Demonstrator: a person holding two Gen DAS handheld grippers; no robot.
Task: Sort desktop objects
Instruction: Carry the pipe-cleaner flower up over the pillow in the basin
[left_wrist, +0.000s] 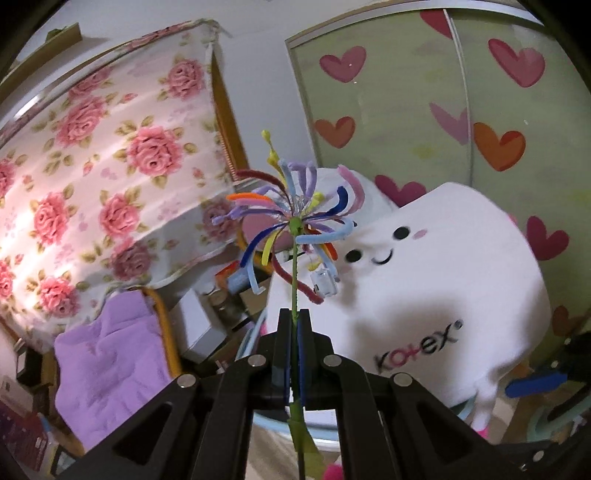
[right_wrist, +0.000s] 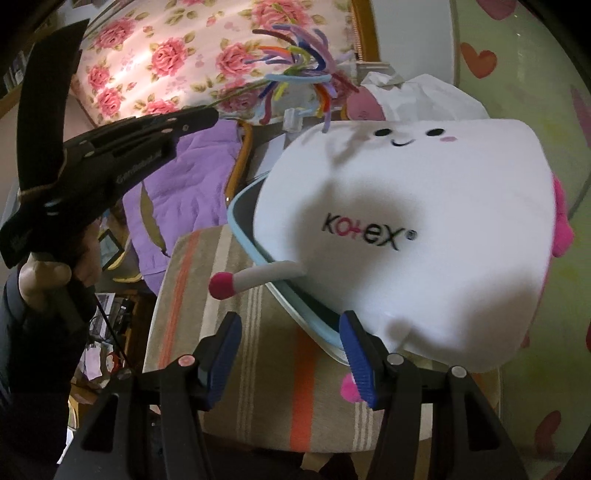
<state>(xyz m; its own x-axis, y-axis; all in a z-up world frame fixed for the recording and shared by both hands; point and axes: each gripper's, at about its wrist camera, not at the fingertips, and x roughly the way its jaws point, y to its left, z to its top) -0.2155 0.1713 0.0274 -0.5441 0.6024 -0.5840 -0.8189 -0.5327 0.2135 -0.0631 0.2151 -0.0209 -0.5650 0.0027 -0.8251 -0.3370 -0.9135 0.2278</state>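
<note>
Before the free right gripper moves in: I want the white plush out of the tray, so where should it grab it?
Take the thin white limb with the pink tip, from the left. It sticks out sideways over the tray rim, narrow enough for the open right gripper; the plush body looks too wide.

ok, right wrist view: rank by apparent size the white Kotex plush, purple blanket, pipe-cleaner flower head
1. White Kotex plush, largest by far, though it is also nearest the camera.
2. Purple blanket, partly hidden behind the left gripper.
3. Pipe-cleaner flower head, smallest and farther back, so its true size is unsure.
</note>
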